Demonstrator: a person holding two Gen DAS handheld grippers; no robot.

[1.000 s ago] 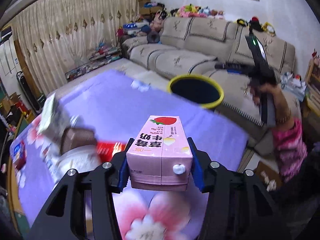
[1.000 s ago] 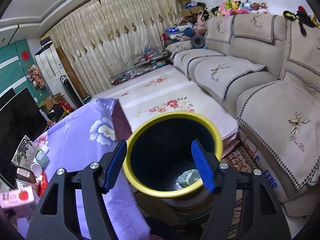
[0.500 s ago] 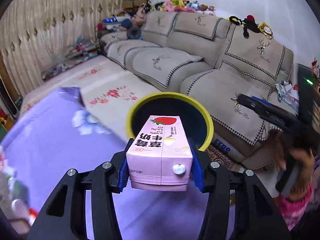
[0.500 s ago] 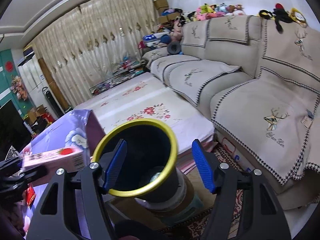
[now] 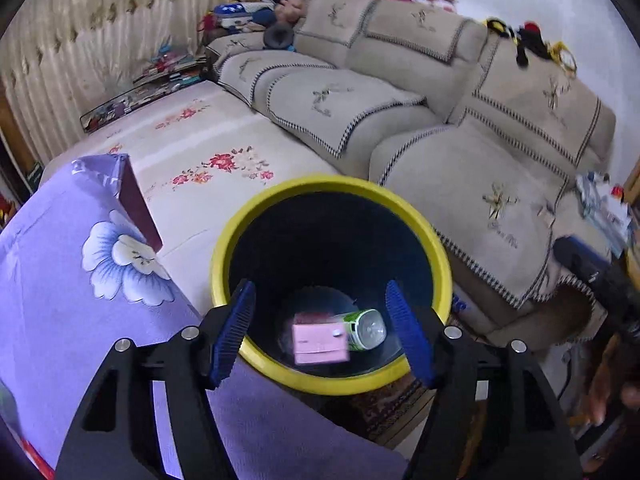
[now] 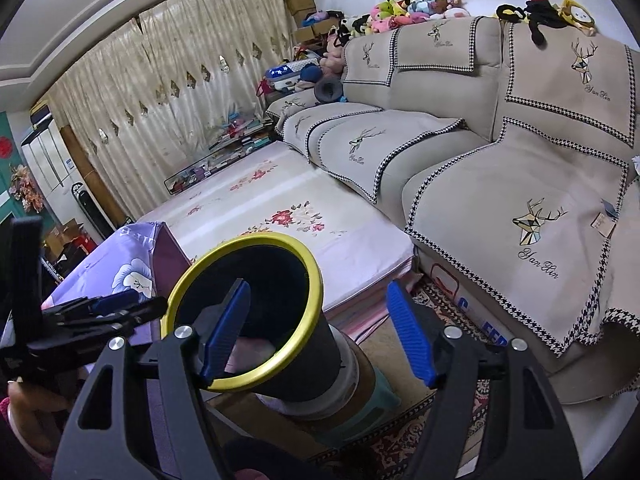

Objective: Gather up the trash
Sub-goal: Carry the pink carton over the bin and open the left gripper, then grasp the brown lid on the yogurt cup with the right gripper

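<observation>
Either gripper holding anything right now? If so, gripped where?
Nothing held. Left gripper is open over the yellow-rimmed bin; the pink carton lies inside it beside a green can. Right gripper is open and empty too.

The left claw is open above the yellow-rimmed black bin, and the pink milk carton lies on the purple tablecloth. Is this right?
Not quite. The left claw is open above the yellow-rimmed black bin, but the pink milk carton lies inside that bin, beside a green and white can, as the left wrist view shows.
</observation>
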